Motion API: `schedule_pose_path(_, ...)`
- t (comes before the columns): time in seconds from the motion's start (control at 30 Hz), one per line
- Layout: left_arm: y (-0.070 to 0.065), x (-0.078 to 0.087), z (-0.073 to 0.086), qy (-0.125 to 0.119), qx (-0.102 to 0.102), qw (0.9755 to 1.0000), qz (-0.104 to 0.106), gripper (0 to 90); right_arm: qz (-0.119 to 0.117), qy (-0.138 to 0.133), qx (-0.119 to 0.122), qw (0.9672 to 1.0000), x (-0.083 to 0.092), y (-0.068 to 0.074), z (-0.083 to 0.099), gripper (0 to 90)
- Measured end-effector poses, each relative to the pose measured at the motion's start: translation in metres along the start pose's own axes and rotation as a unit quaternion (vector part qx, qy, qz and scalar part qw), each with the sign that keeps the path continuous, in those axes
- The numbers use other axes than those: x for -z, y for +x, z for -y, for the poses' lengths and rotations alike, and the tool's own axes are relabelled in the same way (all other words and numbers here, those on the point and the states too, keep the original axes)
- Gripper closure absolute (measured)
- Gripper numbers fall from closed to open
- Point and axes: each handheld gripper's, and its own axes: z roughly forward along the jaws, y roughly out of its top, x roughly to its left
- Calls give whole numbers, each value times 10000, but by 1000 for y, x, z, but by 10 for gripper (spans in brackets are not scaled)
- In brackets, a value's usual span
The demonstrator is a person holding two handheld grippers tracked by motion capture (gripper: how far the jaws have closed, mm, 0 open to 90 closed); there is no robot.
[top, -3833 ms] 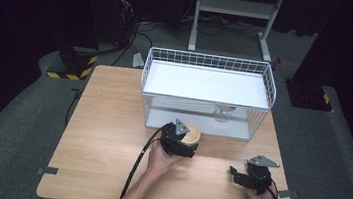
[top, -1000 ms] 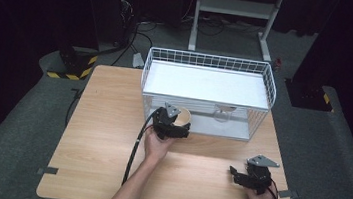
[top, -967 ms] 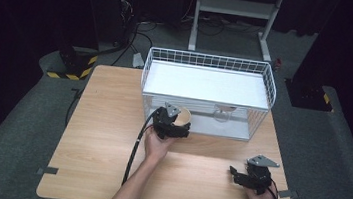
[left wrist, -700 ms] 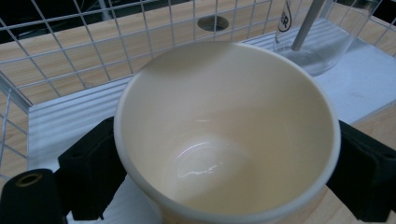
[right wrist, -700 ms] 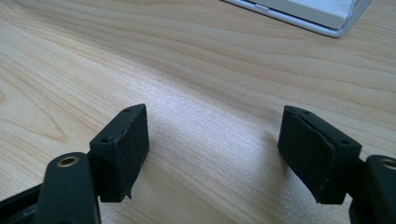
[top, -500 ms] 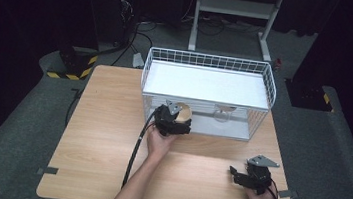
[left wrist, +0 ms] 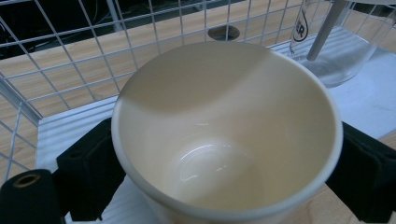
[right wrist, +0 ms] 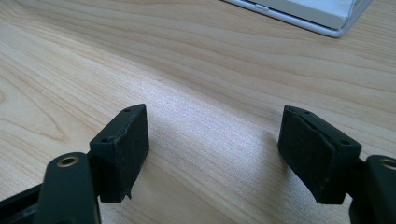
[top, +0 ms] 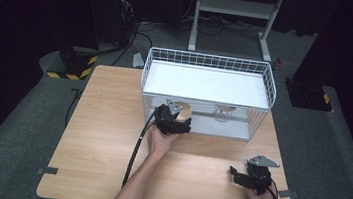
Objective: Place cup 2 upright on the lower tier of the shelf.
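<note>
Sliding the cup [left wrist: 224, 135] into the lower level of the wire basket [top: 209, 63] on the worktop [top: 104, 141] calls, I'd say, for keeping it level and clear of the glass [top: 224, 114] already there. The left gripper [top: 176, 119] has its fingers [left wrist: 88, 172] pinching the cup's sides at the basket's open front. The right gripper [top: 252, 177] rests with fingers [right wrist: 122, 149] spread, empty. The cup's base is hidden.

Dark room, grey floor [top: 20, 127], light wooden table [top: 107, 117], perhaps a white stand [top: 235, 8] behind.
</note>
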Motion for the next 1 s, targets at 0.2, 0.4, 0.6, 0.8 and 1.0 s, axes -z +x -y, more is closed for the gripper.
schedule_pose_path(0.2, 7, 2, 1, 105, 71, 9998, 154, 51, 1, 0, -1, 10000, 0, 0, 0, 248)
schedule_pose_path(0.4, 9, 6, 2, 164, 39, 9997, 186, 45, 1, 0, 0, 10000, 0, 0, 0, 248)
schedule_pose_path(0.6, 7, 12, 6, 155, -18, 9997, 192, 94, 1, 0, 0, 10000, 0, 0, 0, 248)
schedule_pose_path(0.8, 7, 16, 12, 153, -39, 9997, 212, 143, 1, 0, 0, 10000, 0, 0, 0, 248)
schedule_pose_path(1.0, 8, 19, 20, 176, -37, 9996, 232, 192, 0, 1, 1, 10000, 0, 0, 0, 248)
